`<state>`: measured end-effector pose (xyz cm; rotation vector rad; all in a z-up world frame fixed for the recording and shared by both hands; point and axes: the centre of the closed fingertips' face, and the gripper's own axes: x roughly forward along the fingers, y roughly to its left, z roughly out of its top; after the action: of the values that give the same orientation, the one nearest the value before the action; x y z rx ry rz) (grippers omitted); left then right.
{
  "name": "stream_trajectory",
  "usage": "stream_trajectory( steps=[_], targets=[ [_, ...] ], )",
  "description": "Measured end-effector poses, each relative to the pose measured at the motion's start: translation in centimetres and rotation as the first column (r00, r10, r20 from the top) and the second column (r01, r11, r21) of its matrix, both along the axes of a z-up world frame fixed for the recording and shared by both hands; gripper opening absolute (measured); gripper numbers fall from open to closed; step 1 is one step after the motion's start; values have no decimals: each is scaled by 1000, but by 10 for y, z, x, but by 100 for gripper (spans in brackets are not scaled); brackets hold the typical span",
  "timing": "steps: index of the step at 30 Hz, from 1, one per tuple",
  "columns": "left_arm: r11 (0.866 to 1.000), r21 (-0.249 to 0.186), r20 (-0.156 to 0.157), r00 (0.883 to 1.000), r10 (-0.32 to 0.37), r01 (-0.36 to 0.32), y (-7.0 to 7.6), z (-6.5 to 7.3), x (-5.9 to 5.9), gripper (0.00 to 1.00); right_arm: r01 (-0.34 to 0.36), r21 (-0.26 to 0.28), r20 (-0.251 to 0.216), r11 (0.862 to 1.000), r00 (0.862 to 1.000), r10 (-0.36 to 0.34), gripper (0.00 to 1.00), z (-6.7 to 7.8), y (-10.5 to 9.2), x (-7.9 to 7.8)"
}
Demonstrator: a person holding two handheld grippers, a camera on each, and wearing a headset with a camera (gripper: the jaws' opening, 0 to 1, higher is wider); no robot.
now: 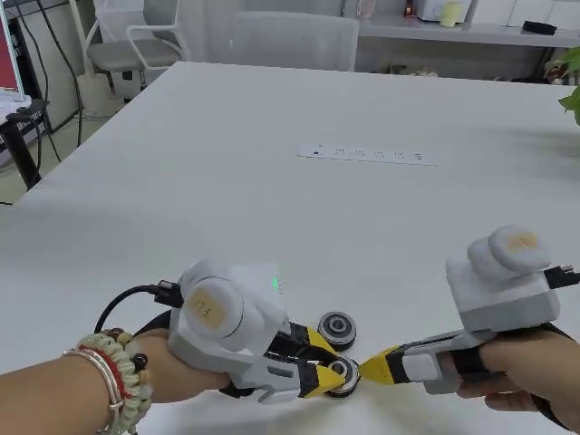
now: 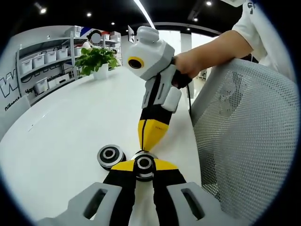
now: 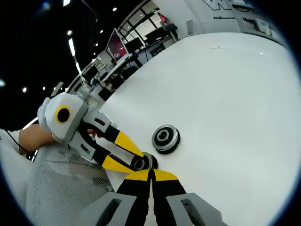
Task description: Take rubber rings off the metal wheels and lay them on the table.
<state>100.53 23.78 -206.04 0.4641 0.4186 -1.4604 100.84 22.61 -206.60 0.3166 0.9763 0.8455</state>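
Head view: holds the left tongs [image 1: 328, 362] low at the near edge of the white surface [image 1: 227, 199], yellow tips clamped on either side of a small metal wheel [image 1: 343, 372]; points the right tongs [image 1: 367, 367] in from the right, jaws pressed together to a point touching that wheel's rim; cannot tell whether any rubber is pinched there; second wheel [image 1: 337, 328] flat just behind, black rubber ring [image 1: 353, 331] on it; white power strip [image 1: 367, 154] well apart, farther up; beaded bracelets [image 1: 113, 367] on the left wrist.

Left gripper view: looks along own jaws closed on the metal wheel [image 2: 144, 164]; right tongs' yellow tip [image 2: 149, 139] at its far edge; second wheel [image 2: 111, 156] just left, untouched; mesh chair back [image 2: 244, 141] at right; potted plant [image 2: 96, 59] far across the surface.

Right gripper view: shows own jaws shut with no gap, tip at the gripped wheel [image 3: 142, 162]; left tongs reaching in from the left, one yellow tip on each side of it; second wheel [image 3: 165, 138] just beyond, lying flat.
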Motion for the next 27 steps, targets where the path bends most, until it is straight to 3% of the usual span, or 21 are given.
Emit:
stream_trajectory(
  steps=[2, 4, 16, 27],
  targets=[
    [1000, 0, 0, 1000, 0, 0, 0, 0, 0, 8, -3, -22, 0, 1000, 1000, 3, 0, -4, -1, -1],
    [1000, -1, 0, 1000, 0, 0, 0, 0, 0, 8, -2, 6, -8, 1000, 1000, 2, 0, 0, 3, -2],
    [1000, -1, 3, 1000, 0, 0, -1, 0, -1, 8, -13, 3, -5, 1000, 1000, 13, 0, 7, 13, -10],
    [1000, -2, 0, 1000, -1, 1, -1, 0, -1, 8, -40, -4, 17, 999, 999, 40, 0, 9, 12, -7]
  ],
)
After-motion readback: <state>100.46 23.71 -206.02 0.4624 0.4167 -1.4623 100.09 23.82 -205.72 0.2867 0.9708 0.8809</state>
